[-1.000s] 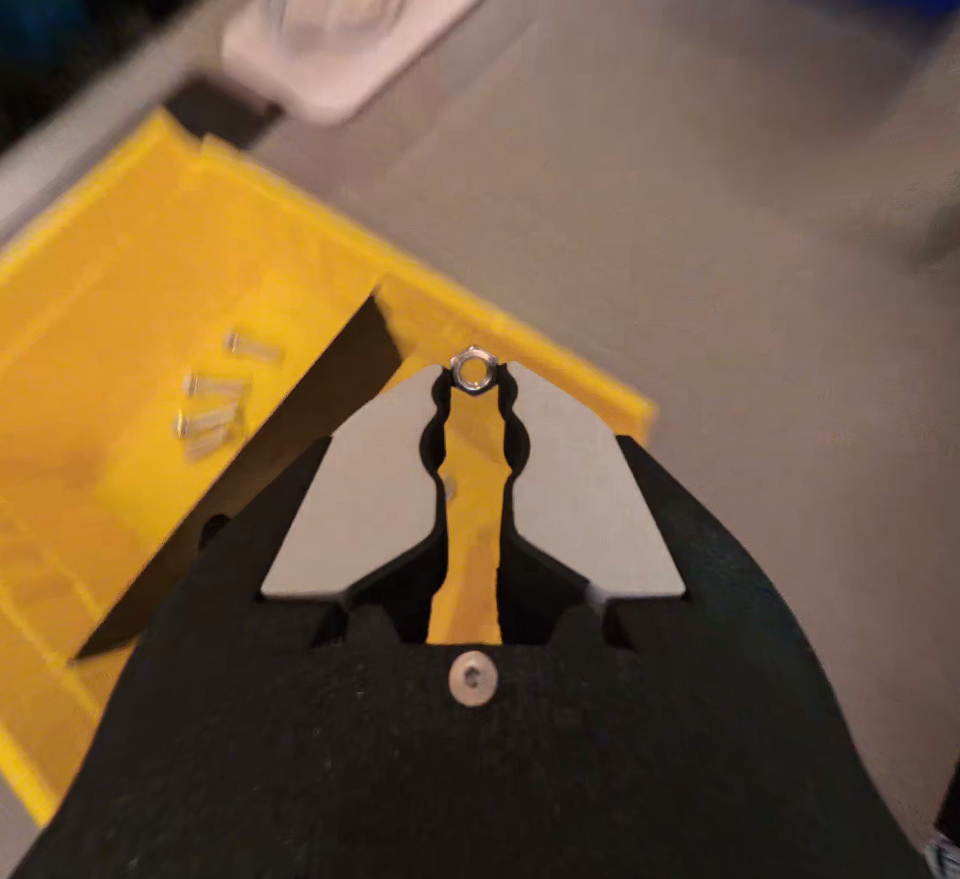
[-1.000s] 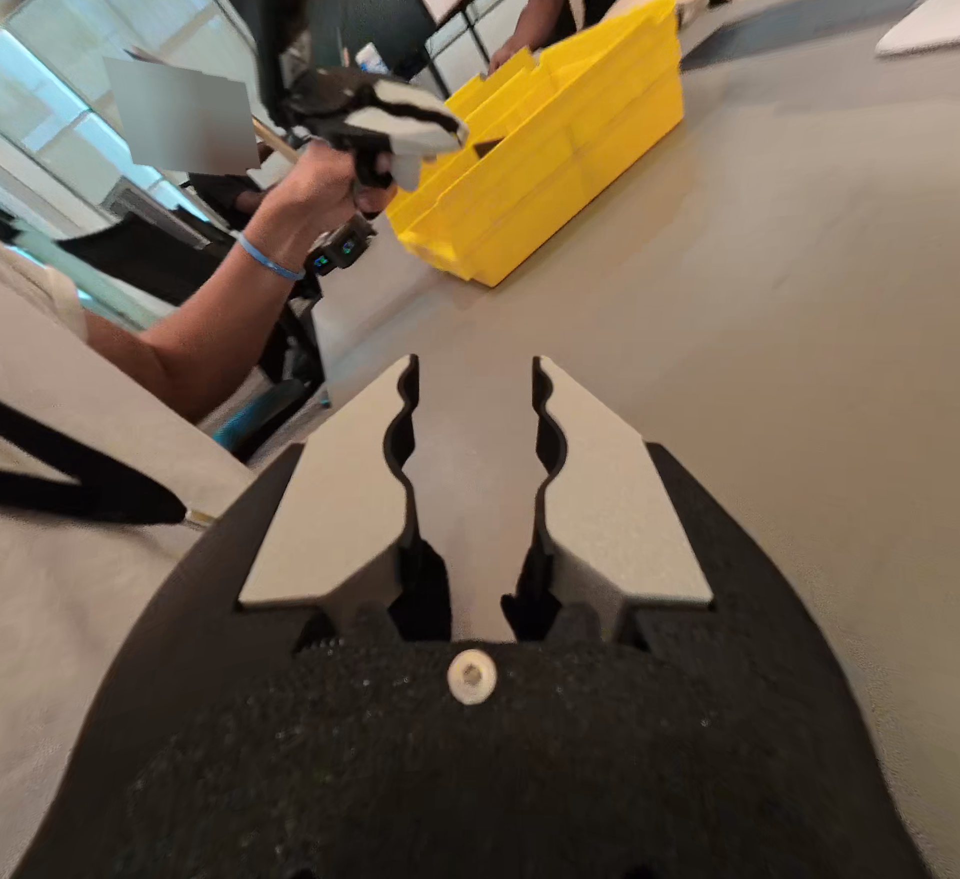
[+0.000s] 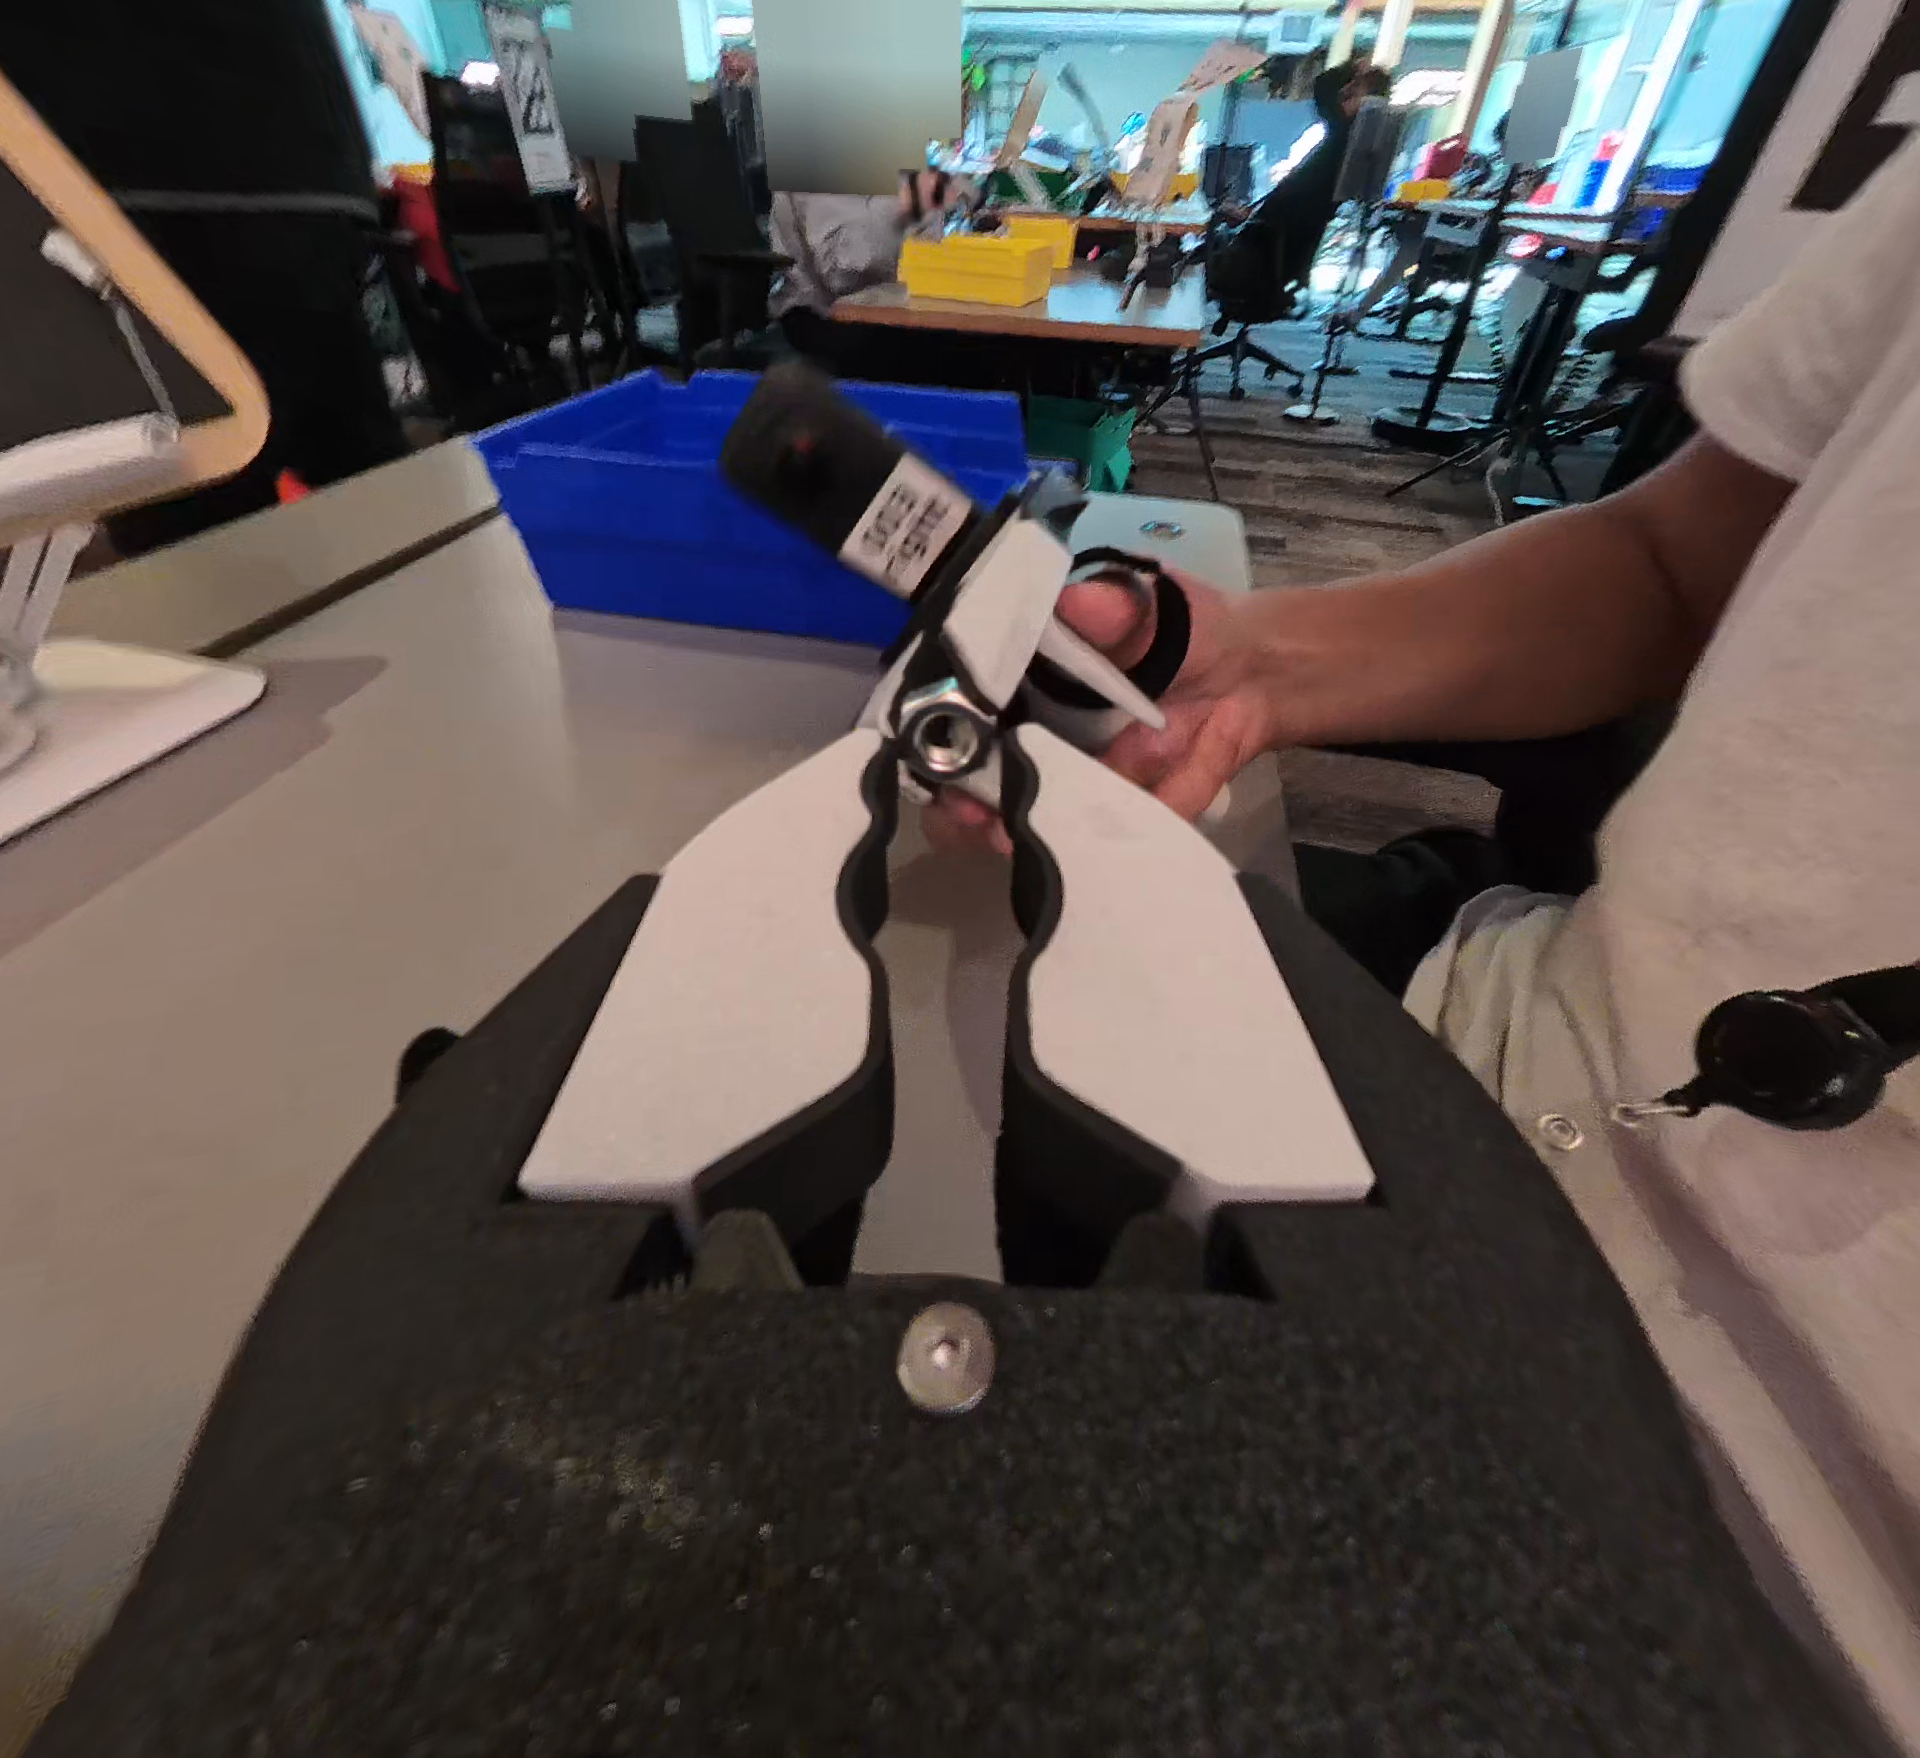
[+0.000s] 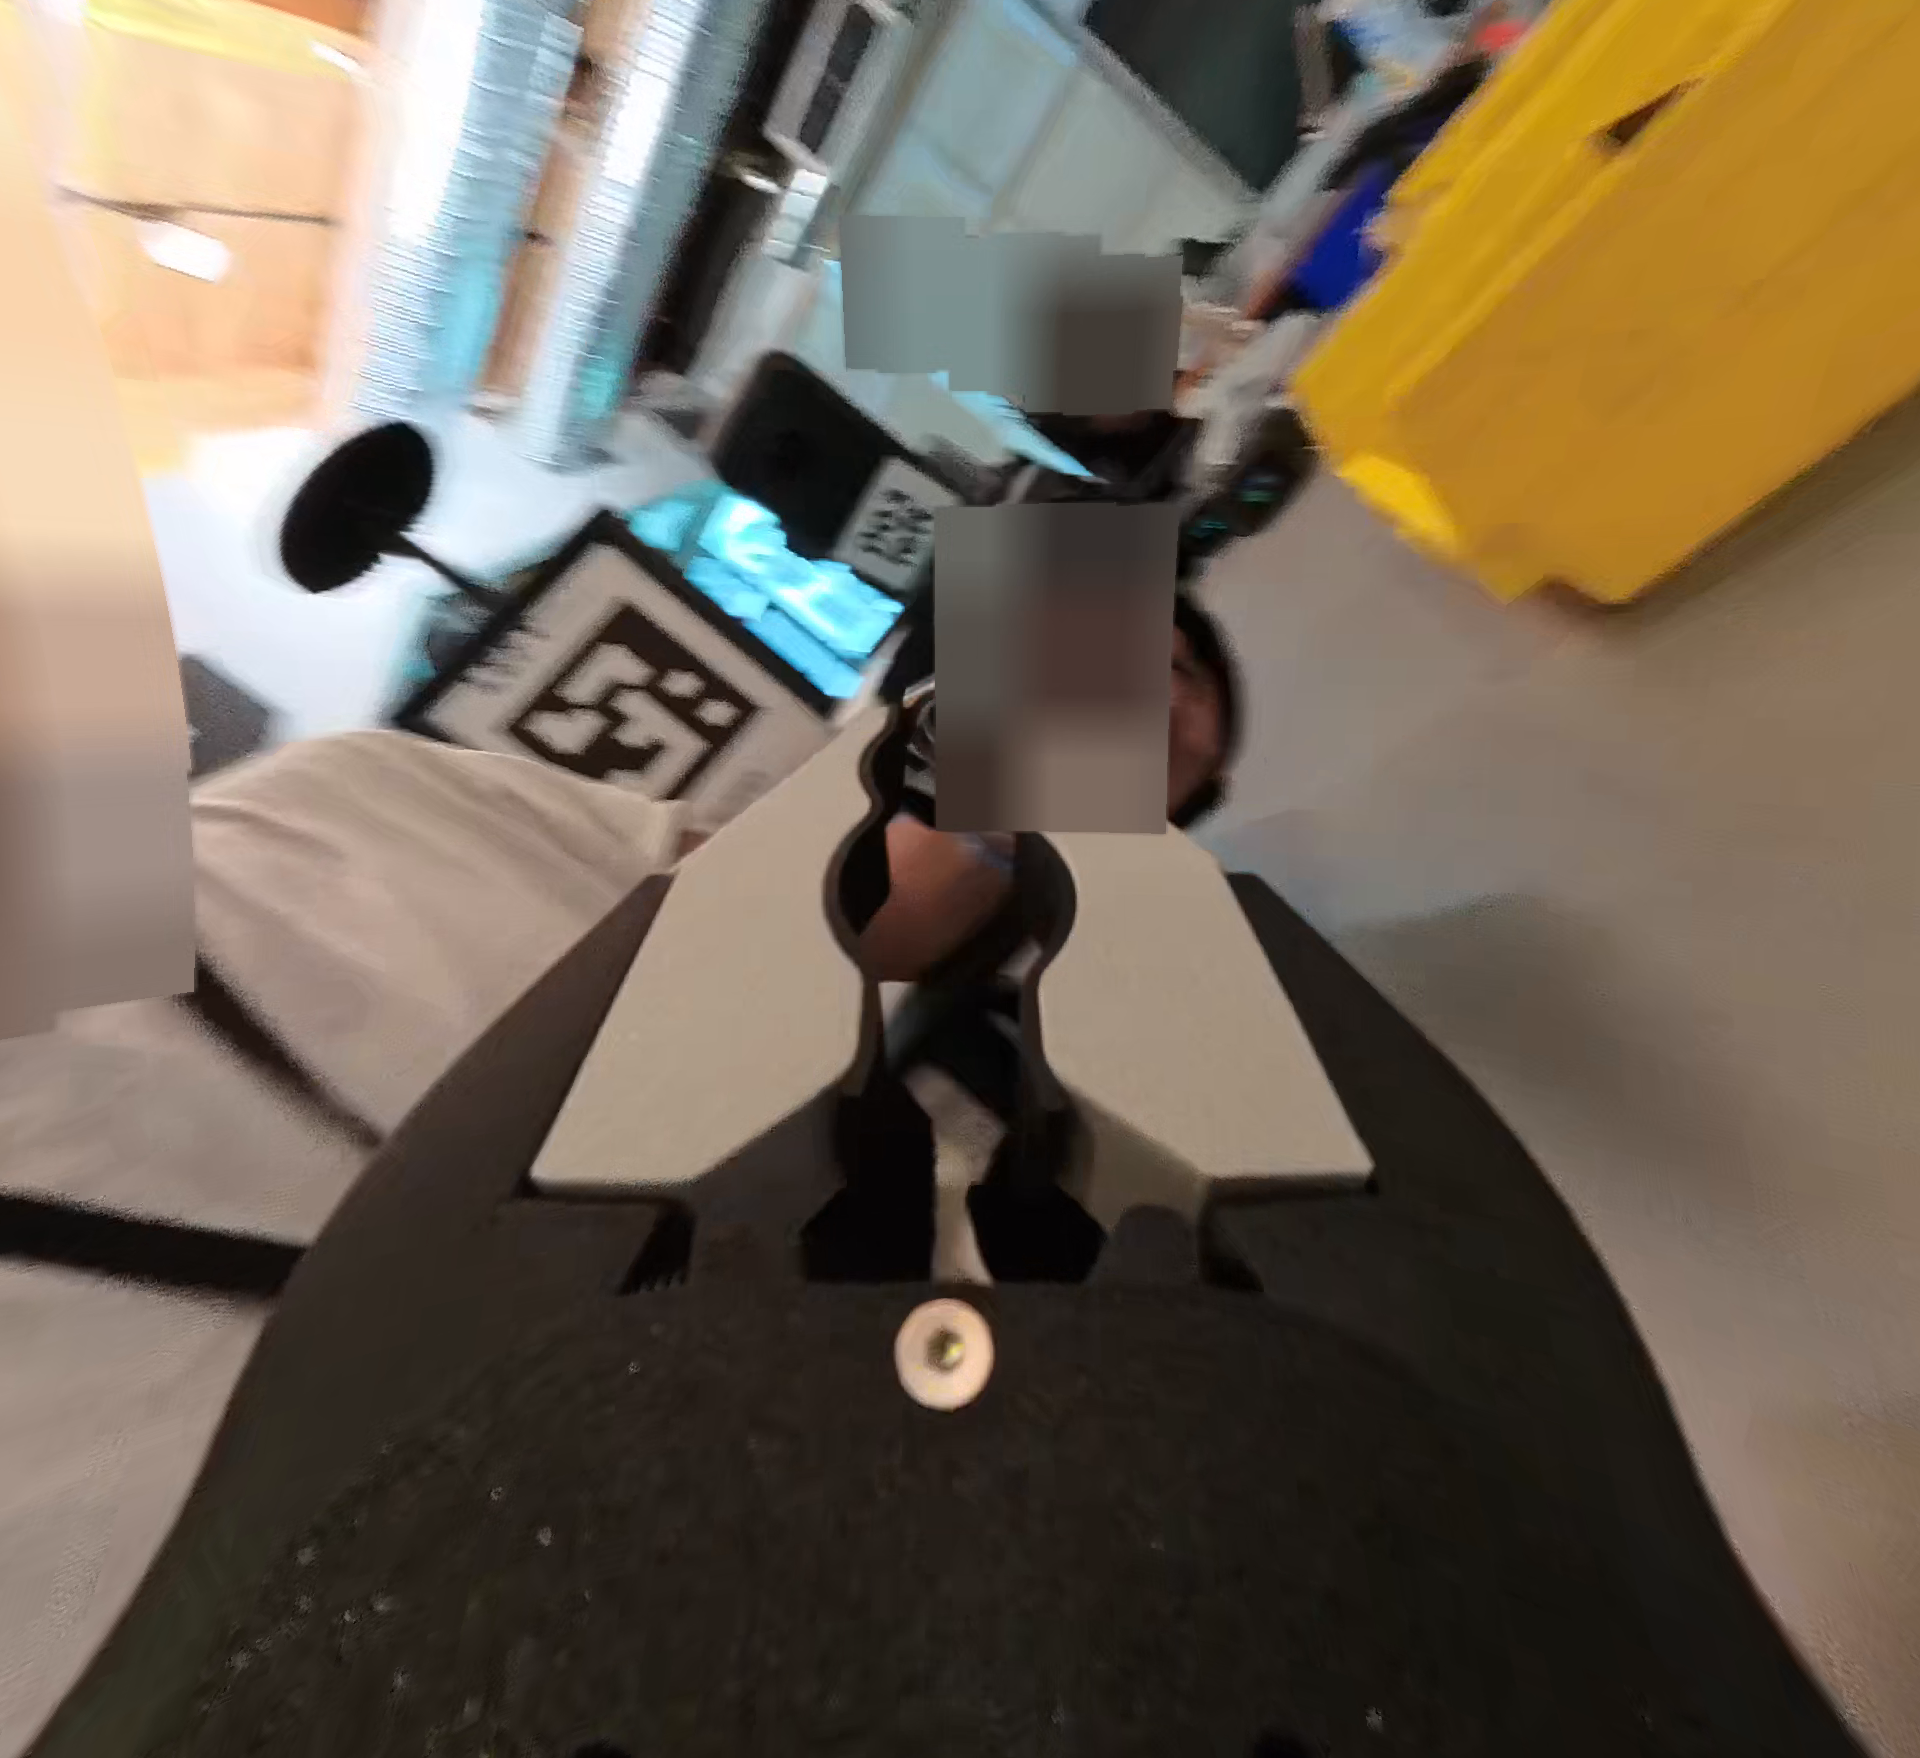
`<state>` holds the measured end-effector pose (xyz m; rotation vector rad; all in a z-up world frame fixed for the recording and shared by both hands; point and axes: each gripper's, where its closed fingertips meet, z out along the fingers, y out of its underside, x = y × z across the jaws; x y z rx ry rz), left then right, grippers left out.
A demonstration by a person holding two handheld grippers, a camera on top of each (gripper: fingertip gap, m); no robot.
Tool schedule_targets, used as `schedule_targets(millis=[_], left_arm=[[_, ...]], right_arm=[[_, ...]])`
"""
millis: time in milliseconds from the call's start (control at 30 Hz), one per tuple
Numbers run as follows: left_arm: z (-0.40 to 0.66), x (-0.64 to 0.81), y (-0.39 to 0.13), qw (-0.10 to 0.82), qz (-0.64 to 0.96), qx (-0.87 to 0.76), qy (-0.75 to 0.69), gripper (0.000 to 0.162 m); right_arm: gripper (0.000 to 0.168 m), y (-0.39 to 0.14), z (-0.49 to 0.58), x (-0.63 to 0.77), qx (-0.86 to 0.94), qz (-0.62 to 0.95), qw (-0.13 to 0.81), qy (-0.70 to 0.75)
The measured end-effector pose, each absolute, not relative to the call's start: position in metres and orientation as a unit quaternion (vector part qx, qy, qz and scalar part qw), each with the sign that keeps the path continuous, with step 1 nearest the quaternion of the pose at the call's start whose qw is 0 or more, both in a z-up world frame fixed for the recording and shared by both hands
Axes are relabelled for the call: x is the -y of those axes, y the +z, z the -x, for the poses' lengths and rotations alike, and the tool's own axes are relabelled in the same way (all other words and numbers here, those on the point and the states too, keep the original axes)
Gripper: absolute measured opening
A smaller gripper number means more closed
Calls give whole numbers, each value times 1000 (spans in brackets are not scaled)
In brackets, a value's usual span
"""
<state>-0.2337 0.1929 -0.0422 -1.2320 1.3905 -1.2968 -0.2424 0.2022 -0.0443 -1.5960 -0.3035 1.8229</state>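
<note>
The grey table [image 3: 312, 877] fills the lower part of the left wrist view, and a person in a white shirt [image 3: 1766, 773] sits at its right edge. On the far side of the table stands a blue bin [image 3: 644, 513]; at the left edge a white stand [image 3: 94, 700] carries a dark, wood-edged panel. In the right wrist view, which is blurred, a yellow bin [image 4: 1621, 274] sits on the table at the upper right, and a board with a black-and-white square marker [image 4: 634, 711] stands beyond the fingers. The person's right hand [image 3: 1174, 721] holds the right gripper [image 3: 966, 669], which shows in the left wrist view tilted up to the left, its black camera end toward the blue bin and its white fingers meeting the tips of the left gripper [image 3: 940, 752]. The left gripper's fingers are closed on a small silver hex nut [image 3: 943, 740], pinched at their very tips with its bore facing the camera, above the table in front of the right hand. In its own view the right gripper [image 4: 951, 752] has its fingers drawn fairly near each other, but a mosaic patch covers the tips, so I cannot tell whether they grip anything.
</note>
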Motion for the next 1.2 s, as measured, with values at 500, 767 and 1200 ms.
schedule_targets(millis=[500, 767, 1200], left_arm=[[260, -217, -101, 408, 644, -487, -427, 38], [274, -228, -116, 414, 659, -507, -372, 40], [337, -329, -57, 357, 717, -524, -288, 44]], right_arm=[[17, -190, 108, -307, 396, 910, 115, 30], [17, -197, 117, -313, 398, 912, 93, 43], [38, -117, 215, -212, 293, 807, 378, 346]])
